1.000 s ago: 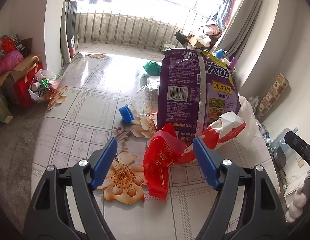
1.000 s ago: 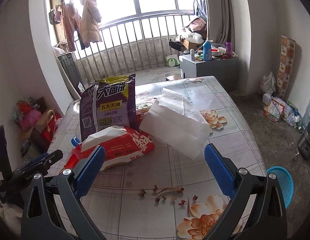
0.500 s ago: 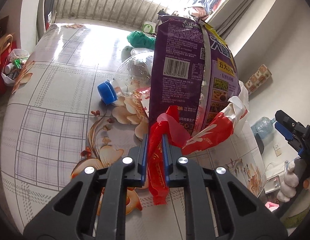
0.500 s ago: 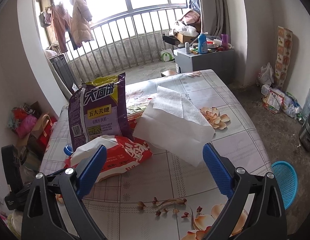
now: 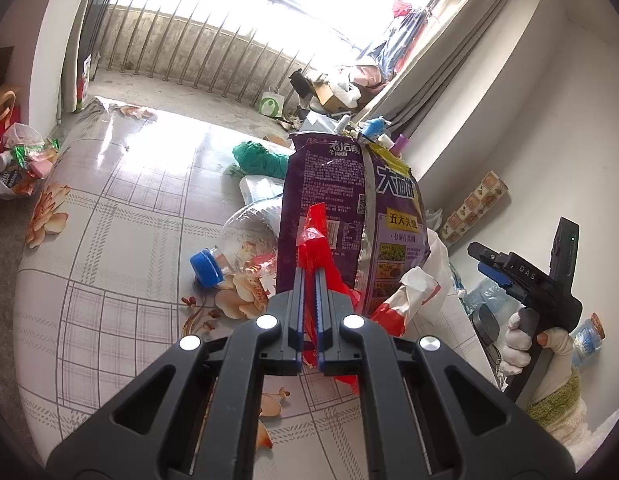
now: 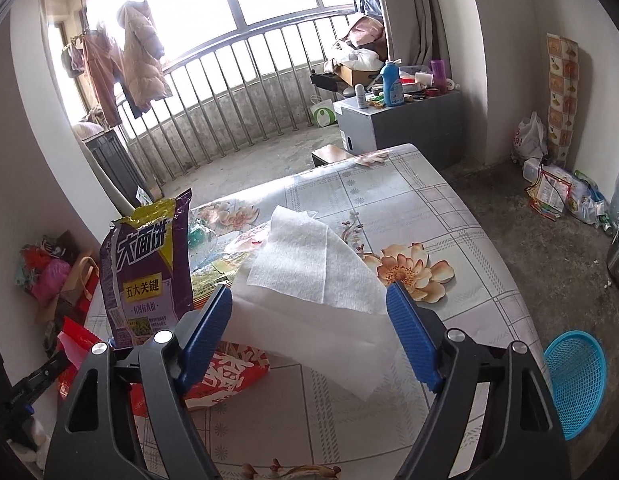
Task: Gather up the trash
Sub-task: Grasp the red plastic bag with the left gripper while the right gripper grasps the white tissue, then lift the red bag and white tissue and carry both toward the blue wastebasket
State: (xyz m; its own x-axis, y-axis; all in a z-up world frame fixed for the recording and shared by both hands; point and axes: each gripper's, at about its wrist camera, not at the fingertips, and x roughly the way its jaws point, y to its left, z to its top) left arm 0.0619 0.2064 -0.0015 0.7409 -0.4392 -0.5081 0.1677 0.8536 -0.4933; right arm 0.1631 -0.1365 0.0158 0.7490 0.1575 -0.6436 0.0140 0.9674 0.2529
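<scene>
My left gripper (image 5: 309, 276) is shut on the edge of a red and white plastic wrapper (image 5: 315, 248), which is lifted off the table. The same wrapper (image 6: 225, 372) lies at the lower left in the right wrist view. A tall purple snack bag (image 5: 349, 216) stands right behind it, and also shows in the right wrist view (image 6: 149, 272). My right gripper (image 6: 309, 336) is open, its jaws either side of a white paper towel (image 6: 309, 280) that lies on the table. A clear plastic bottle with a blue cap (image 5: 207, 266) lies left of the purple bag.
The table has a checked floral cloth (image 6: 449, 220). A green crumpled bag (image 5: 261, 158) lies behind the purple bag. A blue mesh basket (image 6: 575, 384) stands on the floor at the right. Bags of clutter (image 5: 17, 168) sit on the floor at the left.
My left gripper closed on the red wrapper and lifted it. My right gripper moved forward and lower, over the white paper towel, still open.
</scene>
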